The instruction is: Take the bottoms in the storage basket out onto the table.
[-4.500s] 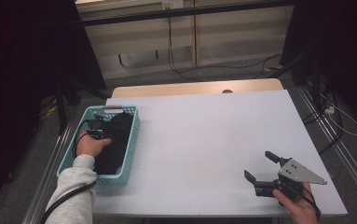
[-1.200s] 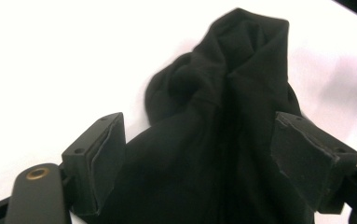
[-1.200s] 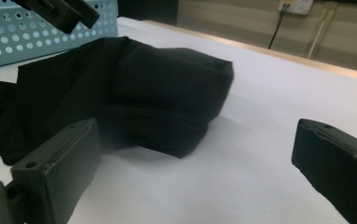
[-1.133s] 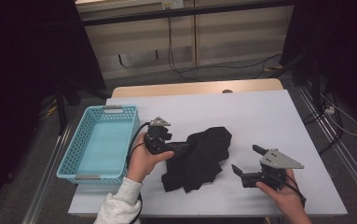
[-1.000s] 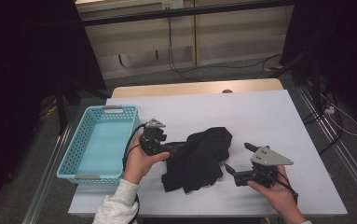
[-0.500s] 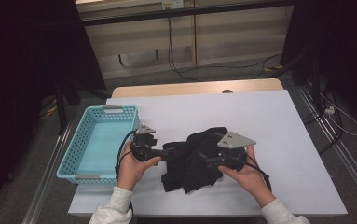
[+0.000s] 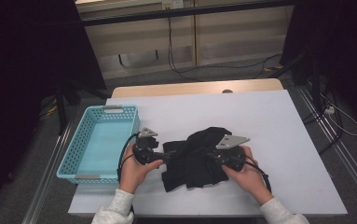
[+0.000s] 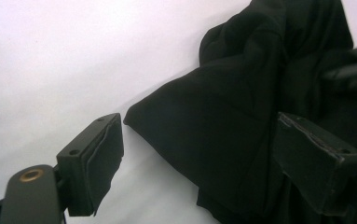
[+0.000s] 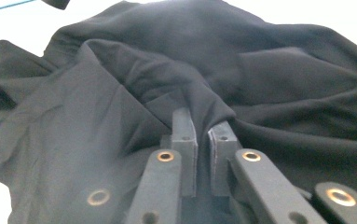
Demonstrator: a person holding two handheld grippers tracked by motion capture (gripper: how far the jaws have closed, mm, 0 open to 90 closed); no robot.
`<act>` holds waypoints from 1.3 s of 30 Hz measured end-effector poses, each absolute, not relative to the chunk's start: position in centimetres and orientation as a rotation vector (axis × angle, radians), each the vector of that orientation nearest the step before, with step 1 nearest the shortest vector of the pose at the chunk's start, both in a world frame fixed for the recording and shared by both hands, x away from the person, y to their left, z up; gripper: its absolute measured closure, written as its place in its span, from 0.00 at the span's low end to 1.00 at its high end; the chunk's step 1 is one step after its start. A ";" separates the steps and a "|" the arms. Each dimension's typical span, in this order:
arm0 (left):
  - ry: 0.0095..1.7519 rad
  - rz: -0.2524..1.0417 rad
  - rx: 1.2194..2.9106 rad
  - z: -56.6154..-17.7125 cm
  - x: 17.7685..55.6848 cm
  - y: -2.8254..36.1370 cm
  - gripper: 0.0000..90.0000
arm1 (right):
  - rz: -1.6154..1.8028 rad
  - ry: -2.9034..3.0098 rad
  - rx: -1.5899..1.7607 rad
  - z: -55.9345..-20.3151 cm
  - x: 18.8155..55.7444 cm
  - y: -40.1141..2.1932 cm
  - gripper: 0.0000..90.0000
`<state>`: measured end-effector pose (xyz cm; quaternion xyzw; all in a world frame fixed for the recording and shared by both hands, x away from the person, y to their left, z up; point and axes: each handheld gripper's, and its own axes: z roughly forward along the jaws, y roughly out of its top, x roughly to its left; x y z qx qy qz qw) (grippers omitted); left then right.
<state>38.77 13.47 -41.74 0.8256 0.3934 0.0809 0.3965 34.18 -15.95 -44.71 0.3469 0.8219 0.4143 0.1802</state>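
Two grippers work one black garment (image 7: 195, 157), which lies crumpled on the white bench (image 7: 278, 126) near its front edge, just right of the turquoise basket (image 7: 86, 161) that stands at the bench's left side. Left gripper (image 7: 160, 157), held in the person's left hand (image 7: 134, 169), sits at the garment's left edge; in the left gripper view its jaws stand spread, one pad (image 8: 94, 163) over bare bench, the other (image 8: 317, 164) over the cloth, with a fold of the garment (image 8: 241, 126) between them and neither pad pressing on it. Right gripper (image 7: 212, 157), in the right hand (image 7: 246, 173), lies on the garment's right half, its grey three-cornered plate (image 7: 232, 140) facing up. Its jaws have just been closing; the right gripper view shows the two pads (image 9: 185, 140) drawn nearly together on a raised ridge of the garment (image 9: 134, 79), pinching it. Cloth spreads left and far of that pinch in loose folds. Basket wall and garment are near but apart. Both sleeves (image 7: 115, 212) enter from the near edge.
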 end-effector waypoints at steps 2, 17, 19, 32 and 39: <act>0.996 0.207 2.086 -41.7 38.8 13.5 0.19 | 1.169 2.293 1.013 -44.4 33.9 -17.4 0.95; 0.970 0.192 2.106 -42.4 39.8 11.7 0.19 | 1.165 2.141 1.178 -44.3 31.7 -24.9 0.95; 0.967 0.194 2.117 -42.5 39.9 11.5 0.19 | 1.167 2.145 1.171 -44.3 31.4 -24.9 0.95; 1.009 0.180 2.145 -43.6 40.4 11.3 0.28 | 1.184 2.010 1.165 -43.2 30.9 -24.7 0.36; 1.038 0.123 2.174 -44.9 40.5 10.9 0.50 | 1.181 2.047 1.124 -43.5 30.9 -23.6 0.30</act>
